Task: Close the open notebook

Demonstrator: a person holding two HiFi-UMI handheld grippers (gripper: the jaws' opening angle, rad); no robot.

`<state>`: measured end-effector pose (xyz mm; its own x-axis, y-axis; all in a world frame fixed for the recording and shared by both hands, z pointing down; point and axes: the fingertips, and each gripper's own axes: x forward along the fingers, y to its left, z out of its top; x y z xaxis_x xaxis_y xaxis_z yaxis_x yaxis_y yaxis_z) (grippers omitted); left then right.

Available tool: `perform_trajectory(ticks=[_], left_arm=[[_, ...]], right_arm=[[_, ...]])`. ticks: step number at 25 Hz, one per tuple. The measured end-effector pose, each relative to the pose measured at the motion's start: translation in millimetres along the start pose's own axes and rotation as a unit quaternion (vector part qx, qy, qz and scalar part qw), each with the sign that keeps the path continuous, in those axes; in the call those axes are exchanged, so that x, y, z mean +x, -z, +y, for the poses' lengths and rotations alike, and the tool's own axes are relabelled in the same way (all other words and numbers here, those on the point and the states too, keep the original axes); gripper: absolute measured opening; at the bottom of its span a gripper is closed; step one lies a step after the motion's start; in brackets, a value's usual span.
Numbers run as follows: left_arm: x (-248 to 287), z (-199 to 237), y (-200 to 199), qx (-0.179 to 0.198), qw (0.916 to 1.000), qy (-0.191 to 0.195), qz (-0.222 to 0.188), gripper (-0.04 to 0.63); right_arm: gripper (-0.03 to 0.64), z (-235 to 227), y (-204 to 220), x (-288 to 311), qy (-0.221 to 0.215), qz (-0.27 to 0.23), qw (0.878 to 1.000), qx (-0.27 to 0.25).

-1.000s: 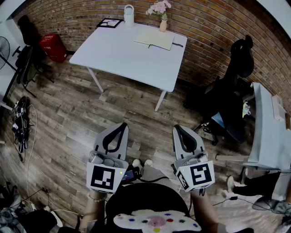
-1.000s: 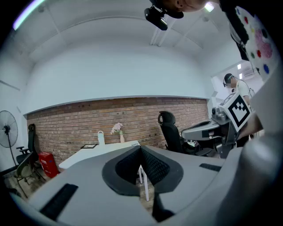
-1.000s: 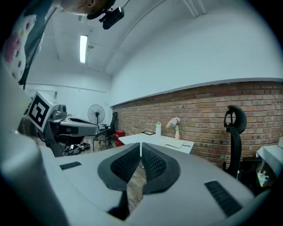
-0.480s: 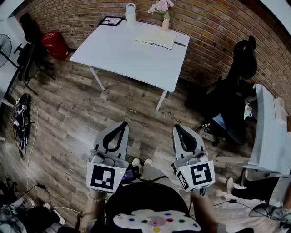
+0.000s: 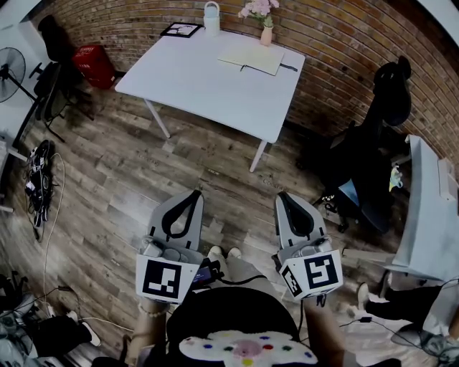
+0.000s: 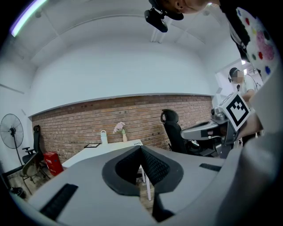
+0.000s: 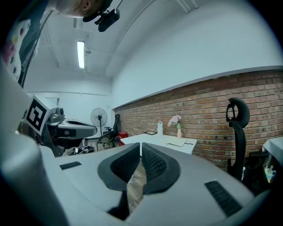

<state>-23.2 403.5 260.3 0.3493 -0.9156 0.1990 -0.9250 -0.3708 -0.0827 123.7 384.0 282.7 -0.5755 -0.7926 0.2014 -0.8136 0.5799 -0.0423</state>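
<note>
Notebook (image 5: pixel 252 57) lies open and flat on far side of white bench (image 5: pixel 193 86), near brick wall, w/ pen (image 5: pixel 288 67) just beside its right edge.

Vs a sec ago: almost nothing new. Head view has slid a bit, so bench sits slightly further right in pic. Both tools keep same spot low in front of body. Meaning: task not begun, whole walk across wood floor (image 5: pixel 143 179) left to do.

L tool (image 5: pixel 192 197) closed, jaws together, nothing in it. R tool (image 5: pixel 285 198) also closed, just a hair slit btw jaws, empty. Both aim roughly twd bench, well apart from it.

Around: bottle (image 5: pixel 211 16) and vase (image 5: pixel 267 36) w/ pink flowers stand behind notebook by wall, frame (image 5: pixel 180 29) near bench's back-left corner. Prob. all clear of a cover's swing.

Black chair (image 5: pixel 366 165) right of bench; red box (image 5: pixel 95 66), fan (image 5: pixel 8 68) and cables (image 5: pixel 39 179) off left. Straight path looks free; chair is nearest snag if approach drifts right.
</note>
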Motion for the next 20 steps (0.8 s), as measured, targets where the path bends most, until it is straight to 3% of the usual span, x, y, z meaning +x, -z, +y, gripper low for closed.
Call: perform_trajectory(ticks=[9, 20], left_arm=[[1.4, -21.0, -4.5, 0.005, 0.9997, -0.008, -0.021, 0.017], [12.0, -31.3, -12.9, 0.018, 0.9994, -0.007, -0.029, 0.017]], right_arm=[[0.04, -2.2, 0.7, -9.5, -0.023, -0.013, 0.999, -0.025], [0.04, -22.4, -0.9, -17.2, -0.009, -0.025, 0.999, -0.025]])
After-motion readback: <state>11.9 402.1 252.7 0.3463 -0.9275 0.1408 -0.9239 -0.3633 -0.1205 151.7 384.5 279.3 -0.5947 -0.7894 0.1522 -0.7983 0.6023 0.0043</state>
